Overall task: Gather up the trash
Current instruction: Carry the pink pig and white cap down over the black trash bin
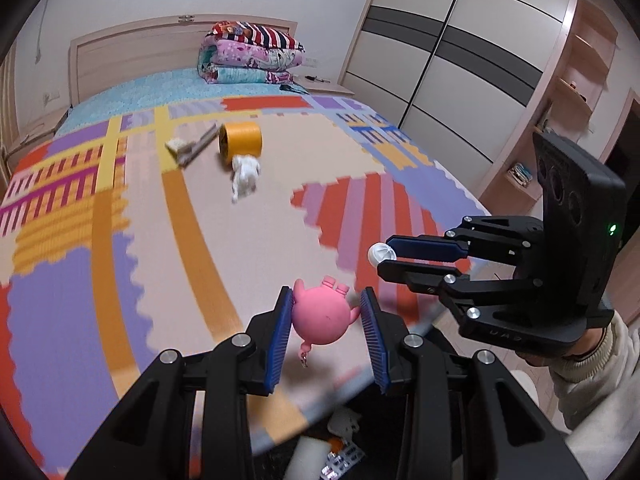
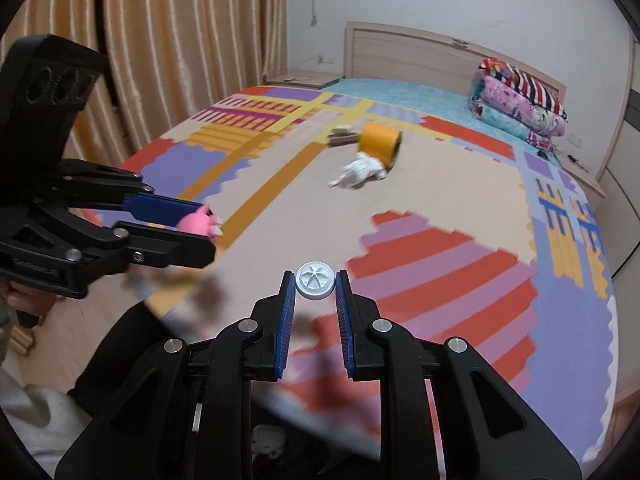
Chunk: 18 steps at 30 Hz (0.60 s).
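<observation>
the left gripper (image 1: 326, 332) has its blue pads clamped on a round pink toy (image 1: 322, 320), one pad on each flank, the toy's little limbs sticking out past the fingertips. the right gripper (image 2: 316, 312) is pinched narrow on a small white cap (image 2: 315, 280), held edge-on at the very tips of its pads. in the left wrist view the right gripper shows at the side with the cap at its tip, gripped by a hand (image 1: 588, 344) in a pale sleeve; in the right wrist view the left gripper reaches in from the side with the pink toy poking out.

taking the bed (image 2: 400, 208) with its patchwork cover as the landmark: both grippers hang over its near edge, side by side and apart. farther up the bed, about mid-cover, an orange tape roll (image 1: 240, 140) lies on its side with a crumpled white tissue (image 1: 245, 178) touching its near side, and a small brush-like item (image 1: 192, 146), too blurred to name surely, just beside the roll. folded quilts (image 1: 250, 54) are stacked at the head end against the headboard. below the foot edge, under the left gripper, a dark bin (image 1: 332, 452) holds white and packaged scraps.
</observation>
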{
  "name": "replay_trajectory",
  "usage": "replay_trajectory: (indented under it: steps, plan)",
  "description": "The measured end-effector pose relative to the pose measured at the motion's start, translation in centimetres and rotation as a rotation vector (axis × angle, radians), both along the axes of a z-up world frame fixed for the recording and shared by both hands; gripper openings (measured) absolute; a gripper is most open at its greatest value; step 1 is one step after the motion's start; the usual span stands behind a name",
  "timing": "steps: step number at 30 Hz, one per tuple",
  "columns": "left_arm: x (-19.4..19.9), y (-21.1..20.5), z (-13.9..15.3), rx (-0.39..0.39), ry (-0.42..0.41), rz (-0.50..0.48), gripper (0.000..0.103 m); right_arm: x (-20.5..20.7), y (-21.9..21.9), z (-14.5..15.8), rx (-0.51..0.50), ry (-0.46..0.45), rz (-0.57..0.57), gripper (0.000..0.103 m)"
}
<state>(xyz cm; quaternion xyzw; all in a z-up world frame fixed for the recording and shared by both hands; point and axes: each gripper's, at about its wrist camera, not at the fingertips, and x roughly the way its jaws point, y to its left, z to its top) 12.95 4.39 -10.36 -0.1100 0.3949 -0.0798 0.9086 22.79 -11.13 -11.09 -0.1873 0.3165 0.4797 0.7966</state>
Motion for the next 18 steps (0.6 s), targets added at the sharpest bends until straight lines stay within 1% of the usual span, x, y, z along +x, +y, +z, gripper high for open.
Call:
replay_trajectory:
  steps: [3, 7, 9, 13, 16, 18]
  plan:
    - [-1.2, -0.4, -0.9, 0.013, 0.023, -0.014, 0.034, -1.8, -0.4, -0.6, -0.006, 0.022, 0.023, 0.021]
    - [-3.3, -1.0, -1.6, -0.006, 0.032, -0.036, 0.034, -4.7, -0.9, -1.6, -0.035, 0.040, 0.068, 0.021]
    - [-4.1, -1.4, -2.0, -0.012, 0.043, -0.047, 0.034, -5.6, -1.2, -2.2, -0.049, 0.049, 0.074, 0.021]
    - [-5.8, -2.6, -4.0, -0.047, 0.084, -0.076, 0.034, -7.4, -1.5, -4.1, -0.082, 0.102, 0.112, 0.021]
    - [-6.7, -3.2, -5.4, -0.072, 0.111, -0.086, 0.034, -8.4, -1.8, -6.2, -0.113, 0.166, 0.125, 0.021]
    - [-7.3, -3.7, -6.6, -0.079, 0.135, -0.095, 0.034, -8.9, -1.9, -7.5, -0.139, 0.181, 0.128, 0.021]
